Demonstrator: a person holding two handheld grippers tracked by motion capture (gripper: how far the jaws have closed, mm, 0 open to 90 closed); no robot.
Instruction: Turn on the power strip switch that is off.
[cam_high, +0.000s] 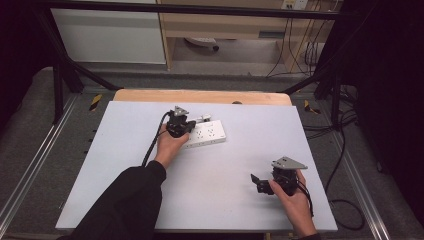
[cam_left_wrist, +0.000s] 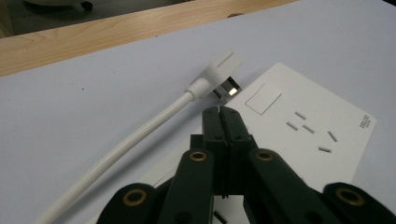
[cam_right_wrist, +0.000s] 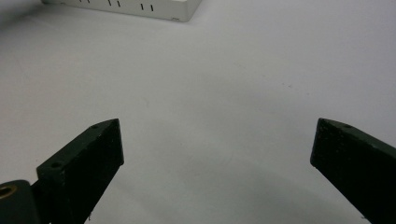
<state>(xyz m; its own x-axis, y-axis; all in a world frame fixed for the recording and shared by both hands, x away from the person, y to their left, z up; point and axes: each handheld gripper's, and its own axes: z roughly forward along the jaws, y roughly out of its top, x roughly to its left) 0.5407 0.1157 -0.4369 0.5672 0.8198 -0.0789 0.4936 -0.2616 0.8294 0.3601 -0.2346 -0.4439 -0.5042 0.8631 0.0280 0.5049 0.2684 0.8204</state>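
Left gripper (cam_left_wrist: 220, 112) is held with jaws pressed together, empty, over the strip (cam_left_wrist: 303, 135), the loose plug (cam_left_wrist: 219, 70) just beyond their tips; right gripper (cam_right_wrist: 217, 154) is spread over bare bench (cam_right_wrist: 233, 84); a closed-jaw nudge is judged likely to skid plug or strip.

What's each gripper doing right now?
Left gripper: shut, empty, over the power strip.
Right gripper: open, empty, above the table.

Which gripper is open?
The right gripper: its jaws stand wide apart above bare table. The left gripper has its jaws pressed together over the power strip.
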